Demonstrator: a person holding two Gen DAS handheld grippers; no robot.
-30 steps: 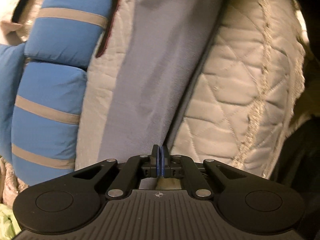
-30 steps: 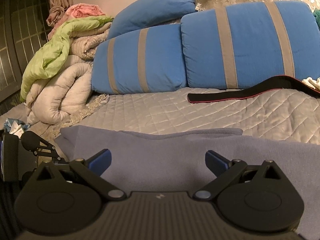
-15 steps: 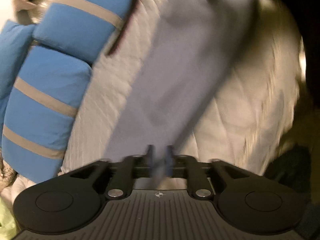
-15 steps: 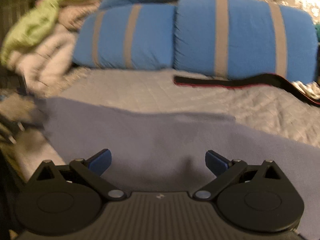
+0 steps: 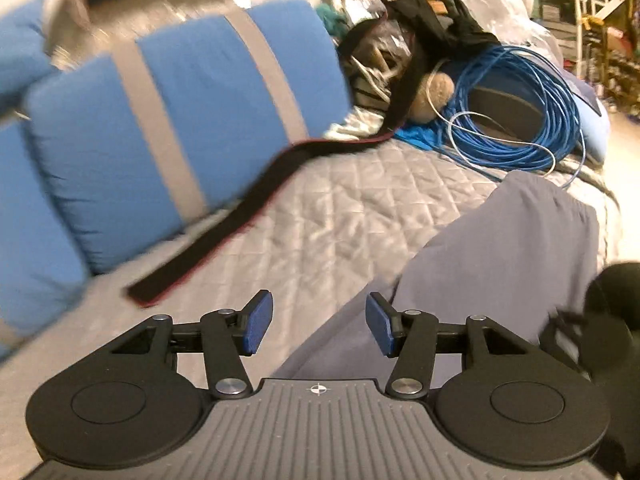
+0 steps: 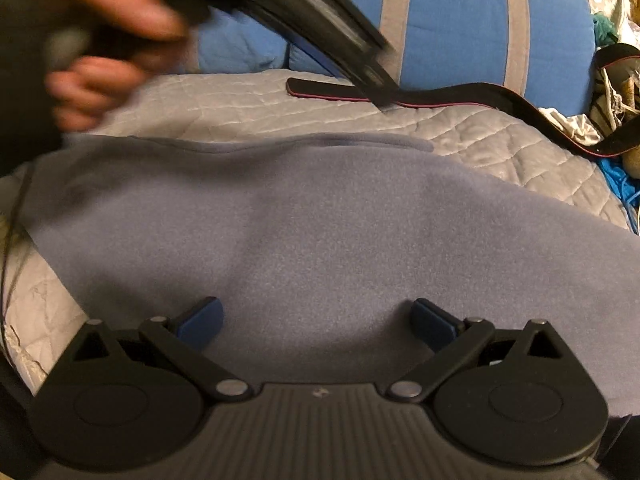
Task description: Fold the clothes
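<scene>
Fleece (image 6: 320,232) spread flat on quilt (image 5: 340,208) for folding. Left gripper (image 5: 318,328) opening, nothing between jaws; right gripper (image 6: 316,320) wide, low over near fleece.

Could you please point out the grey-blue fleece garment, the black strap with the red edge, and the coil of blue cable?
grey-blue fleece garment (image 6: 340,232): right wrist view, middle of the spread cloth.
black strap with red edge (image 5: 224,232): left wrist view, mid-length of the band.
coil of blue cable (image 5: 560,92): left wrist view, right side of the loops.
</scene>
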